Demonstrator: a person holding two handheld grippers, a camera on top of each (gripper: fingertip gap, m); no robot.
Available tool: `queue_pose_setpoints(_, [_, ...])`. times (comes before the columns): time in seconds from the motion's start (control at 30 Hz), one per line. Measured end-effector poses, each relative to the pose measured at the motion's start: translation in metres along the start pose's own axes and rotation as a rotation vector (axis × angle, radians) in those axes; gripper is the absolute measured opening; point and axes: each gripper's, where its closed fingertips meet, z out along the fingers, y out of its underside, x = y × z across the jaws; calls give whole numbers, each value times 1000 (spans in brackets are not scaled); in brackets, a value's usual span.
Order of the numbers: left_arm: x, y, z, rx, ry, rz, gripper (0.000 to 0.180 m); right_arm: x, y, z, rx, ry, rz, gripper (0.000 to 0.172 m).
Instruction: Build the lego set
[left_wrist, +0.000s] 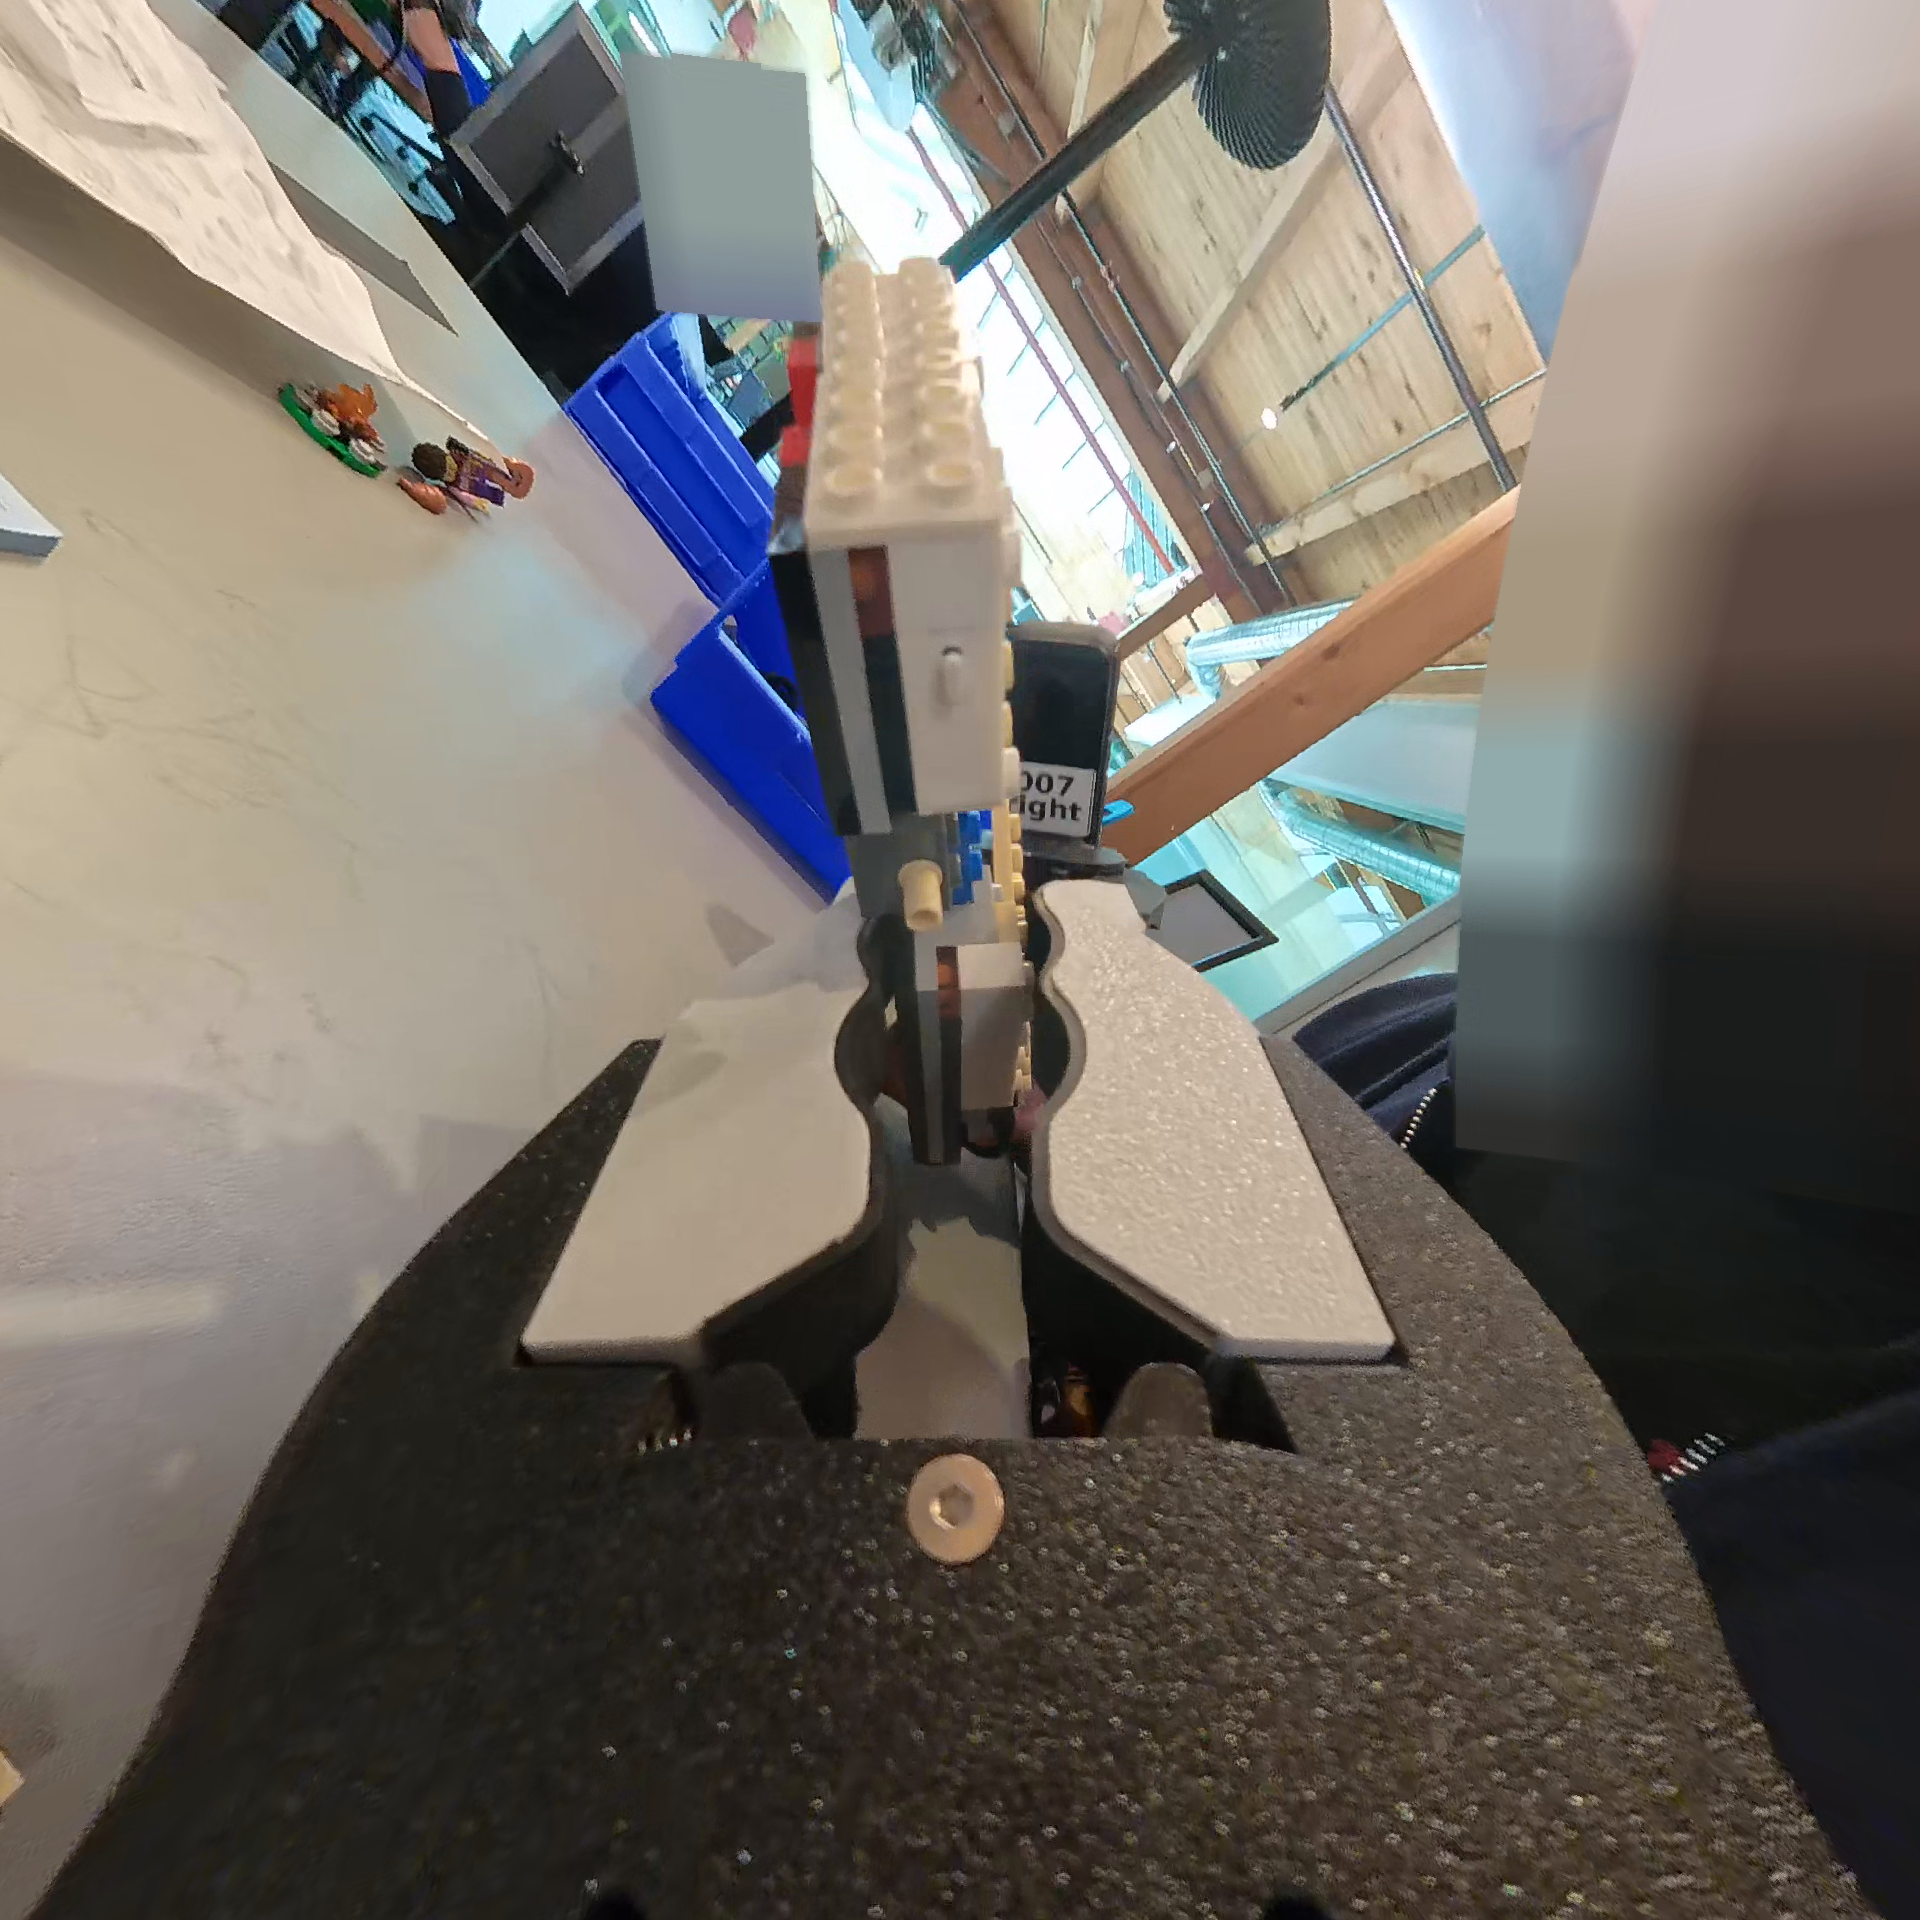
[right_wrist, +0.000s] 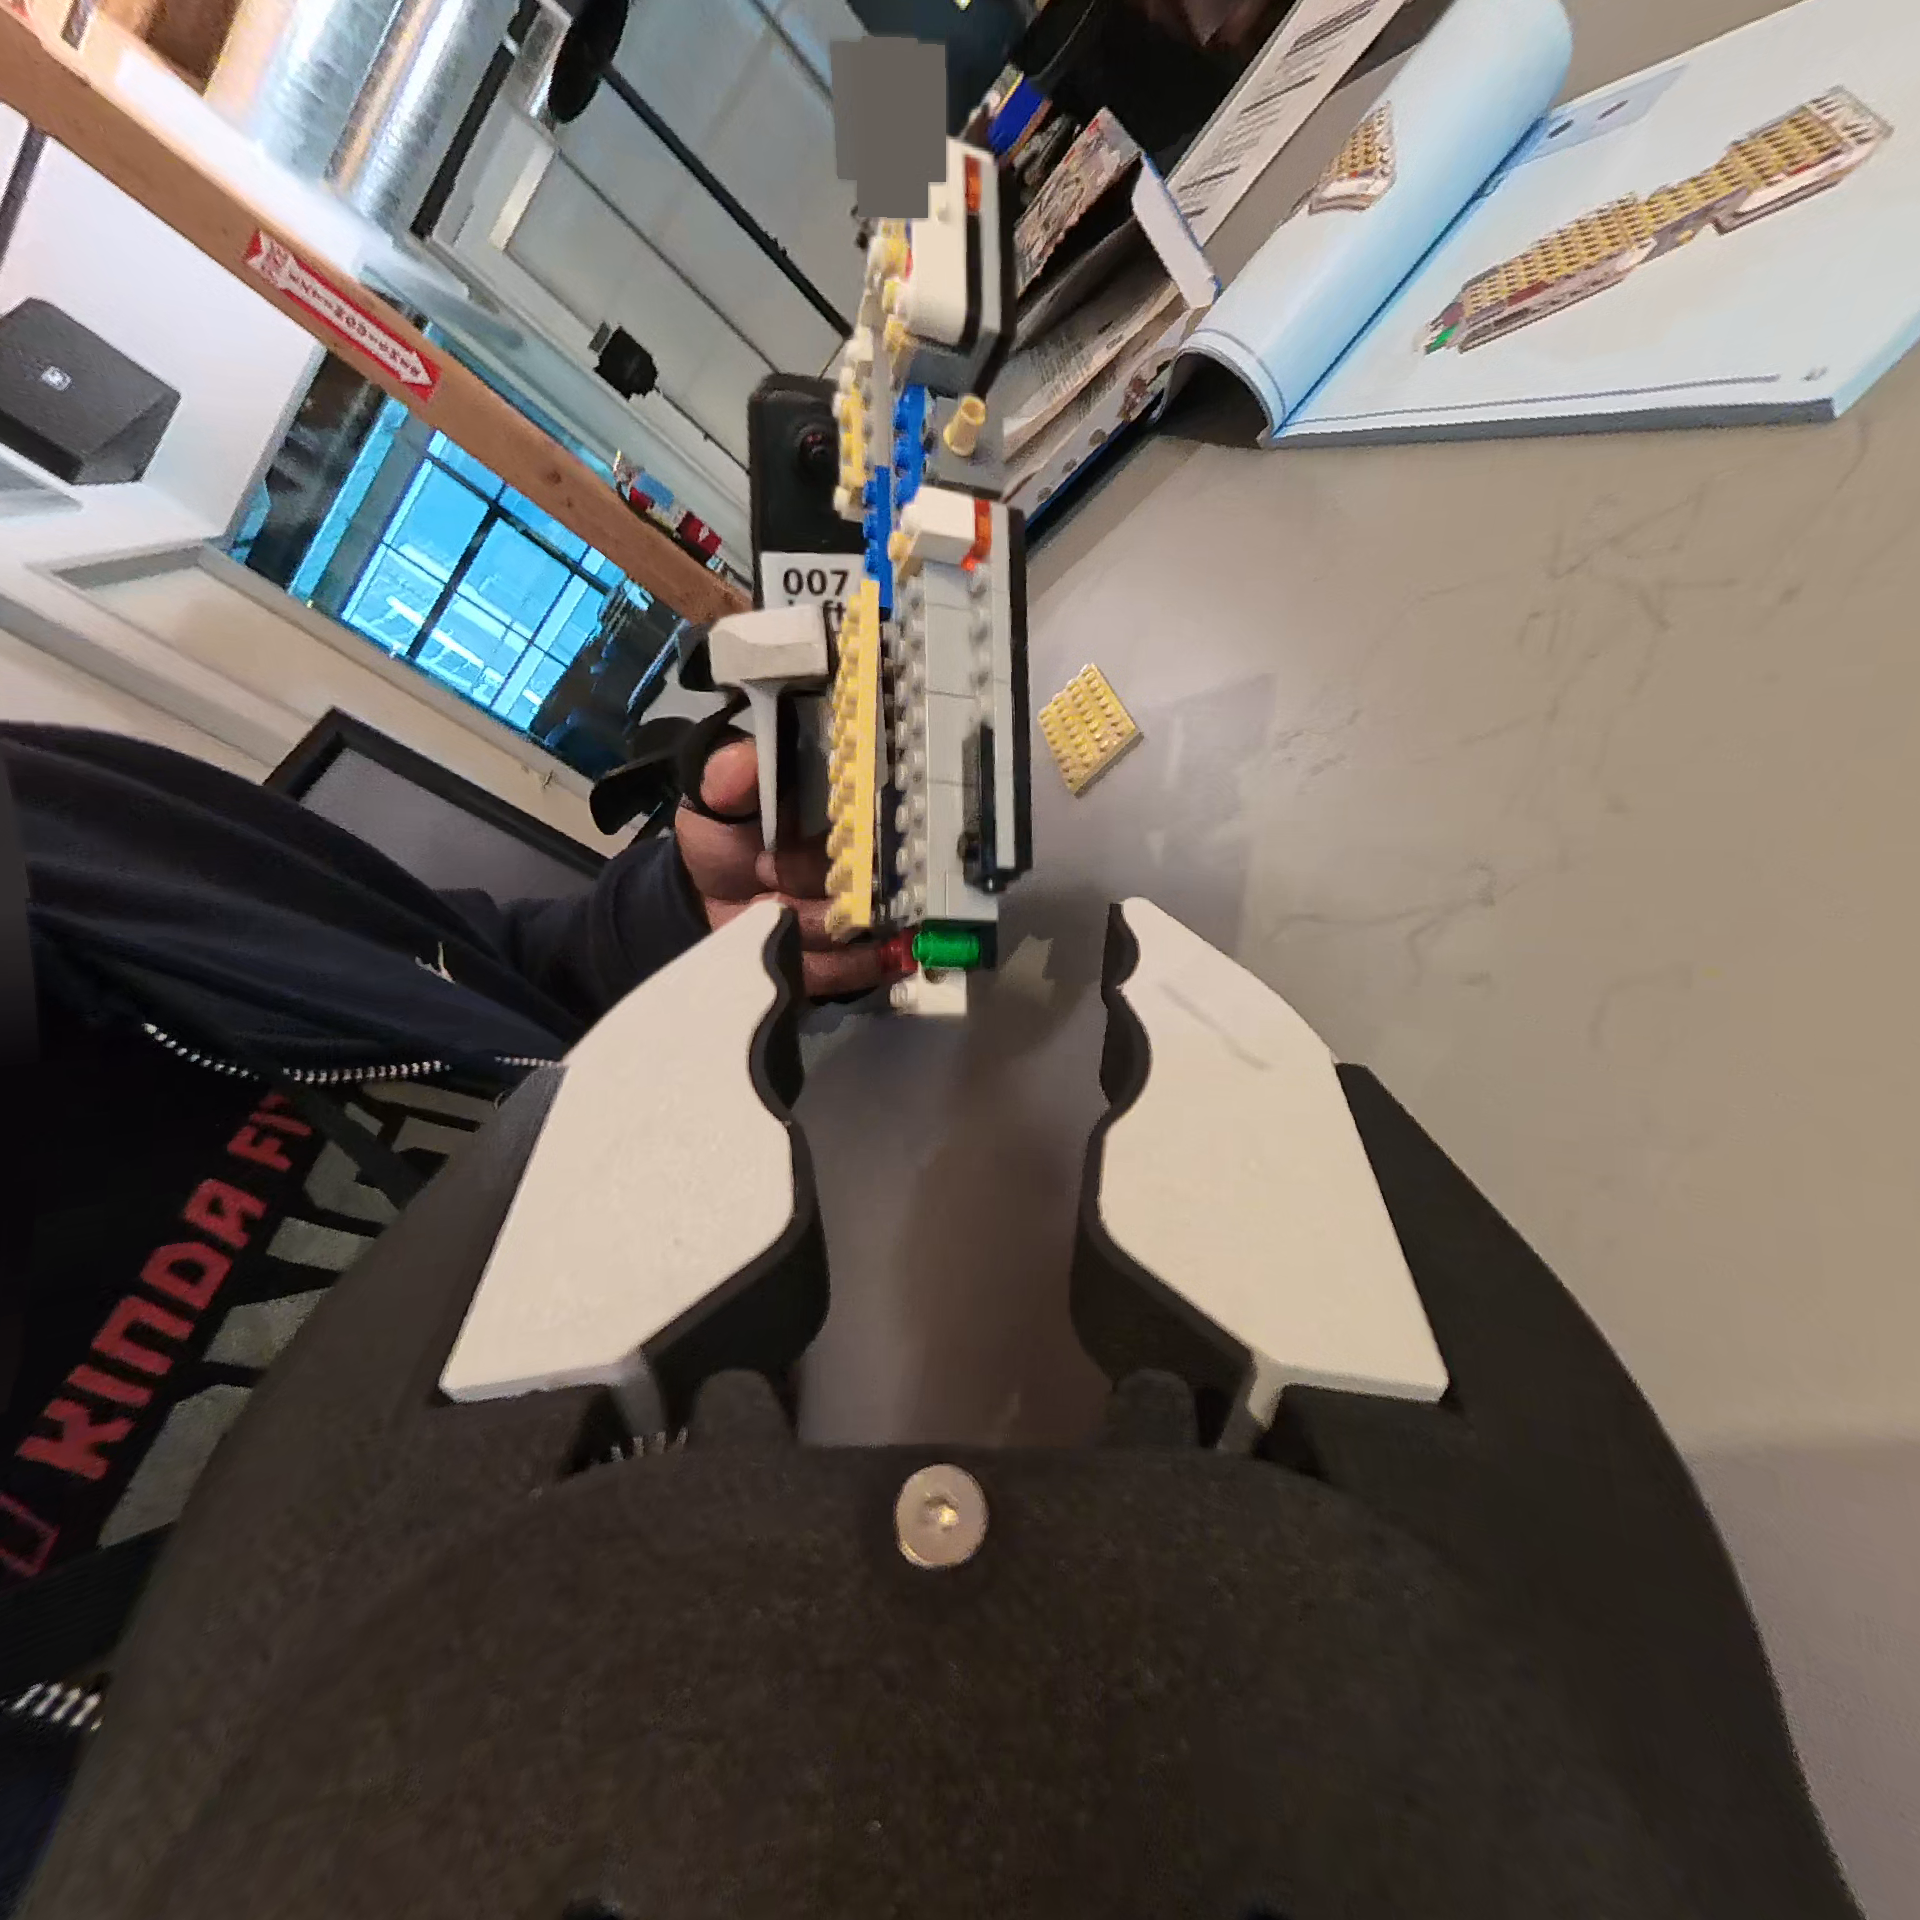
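Brick model (left_wrist: 914, 644), long, white, grey and black with tan studs, blue bits and a green piece at 1 end, held in the air above the grey table (left_wrist: 260, 831). Clamped at its lower end by the left gripper (left_wrist: 951, 997), both pads pressed on its sides. Just beyond the model's green end, right gripper (right_wrist: 951, 971), jaws wide apart, nothing between them, not touching the model. On the table: tan plate (right_wrist: 1088, 727) just past the model, open booklet (right_wrist: 1558, 260) farther off, blue bins (left_wrist: 707, 520) and 2 small figure clusters (left_wrist: 416, 447) well apart.
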Motion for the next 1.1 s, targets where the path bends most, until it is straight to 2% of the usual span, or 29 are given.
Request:
queue_pose_setpoints(0.2, [-1,12,2,-117,-23,38,23,-1,-12,5,-16,-19,-43,57])
queue_pose_setpoints(0.4, [3,25,7,-199,-24,93,23,-3,-10,18,-44,-37,-92,58])
queue_pose_setpoints(0.57, [11,37,10,-267,16,134,23,-7,-7,21,-52,-81,-123,51])
queue_pose_setpoints(0.73, [13,42,11,-311,25,160,23,-17,0,18,-66,-157,-129,33])
queue_pose_setpoints(1.1, [16,48,14,-345,40,176,23,-21,5,13,-53,-210,-124,26])
